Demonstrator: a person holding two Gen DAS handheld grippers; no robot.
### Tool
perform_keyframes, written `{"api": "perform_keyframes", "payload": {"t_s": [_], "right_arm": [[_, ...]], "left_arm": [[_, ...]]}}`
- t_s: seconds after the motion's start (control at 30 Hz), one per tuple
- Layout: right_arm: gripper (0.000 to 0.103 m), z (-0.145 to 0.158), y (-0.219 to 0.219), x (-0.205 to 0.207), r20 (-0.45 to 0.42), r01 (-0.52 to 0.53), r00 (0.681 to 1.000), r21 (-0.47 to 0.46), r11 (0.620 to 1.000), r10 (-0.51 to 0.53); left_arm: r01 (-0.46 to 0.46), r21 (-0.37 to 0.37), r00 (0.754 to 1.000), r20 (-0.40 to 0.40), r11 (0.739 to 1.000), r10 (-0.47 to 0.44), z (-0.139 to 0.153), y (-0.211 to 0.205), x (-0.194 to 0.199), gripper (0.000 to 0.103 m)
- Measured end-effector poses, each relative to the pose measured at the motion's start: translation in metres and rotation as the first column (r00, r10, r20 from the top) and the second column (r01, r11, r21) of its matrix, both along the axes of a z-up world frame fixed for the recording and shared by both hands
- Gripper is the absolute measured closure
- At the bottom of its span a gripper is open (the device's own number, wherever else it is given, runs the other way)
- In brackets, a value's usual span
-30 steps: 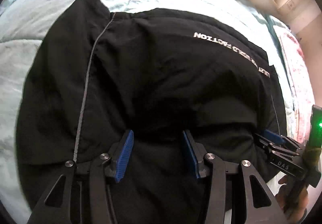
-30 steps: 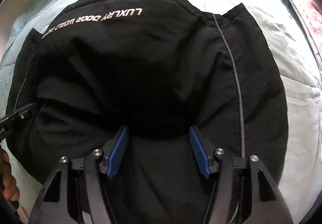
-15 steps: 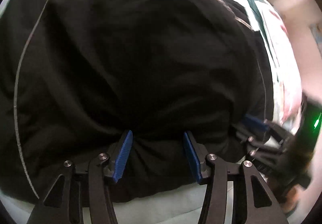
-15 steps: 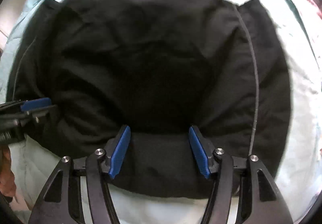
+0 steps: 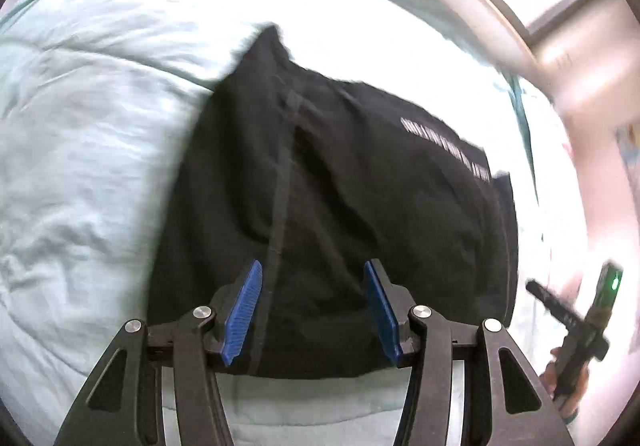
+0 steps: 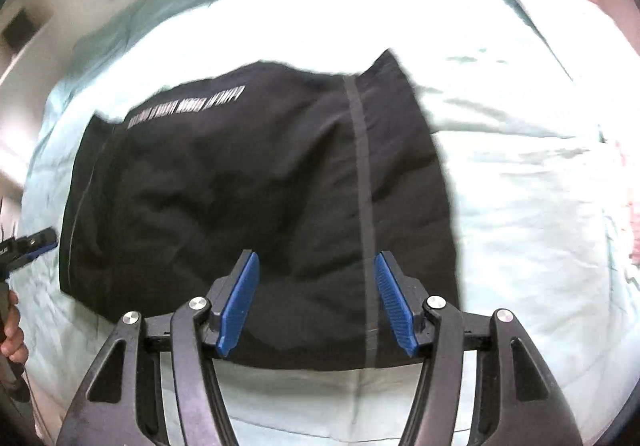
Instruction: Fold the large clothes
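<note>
Black fabric garment with grey side stripes (image 5: 340, 205) lay folded flat on the pale green quilted bed (image 5: 80, 165), long axis running across both views, its white printed lettering along the far edge and reading upside down. Left tool (image 5: 312, 310) and right tool (image 6: 316, 302) hung over its near edge, both parted, gripping nothing.

Since a second ago we have pulled both tools back and up from the black garment (image 5: 340, 205). Its near edge, once hidden beneath our left gripper (image 5: 312, 310) and right gripper (image 6: 316, 306), now shows, with pale bedding (image 5: 80, 165) below it. The garment looks smaller, sitting mid-frame, and far more bedding surrounds it in both views.
</note>
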State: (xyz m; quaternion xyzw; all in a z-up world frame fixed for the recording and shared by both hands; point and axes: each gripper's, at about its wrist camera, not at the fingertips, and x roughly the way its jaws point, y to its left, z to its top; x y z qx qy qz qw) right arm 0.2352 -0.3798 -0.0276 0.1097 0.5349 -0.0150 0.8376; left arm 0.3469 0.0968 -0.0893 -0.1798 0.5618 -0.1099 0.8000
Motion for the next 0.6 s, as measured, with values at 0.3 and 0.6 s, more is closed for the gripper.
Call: {"api": "perform_keyframes", "payload": {"t_s": [0.3, 0.6], "right_arm": [[0.040, 0.009, -0.045, 0.016, 0.034, 0.103, 0.994, 0.008, 0.995, -0.103], [0.040, 0.001, -0.083, 0.033, 0.027, 0.127, 0.991, 0.051, 0.991, -0.128]], "left_arm": [[-0.043, -0.007, 0.999, 0.000, 0.999, 0.043, -0.001, 0.048, 0.010, 0.047], [-0.042, -0.014, 0.998, -0.044, 0.999, 0.041, -0.026, 0.056, 0.048, 0.047]]}}
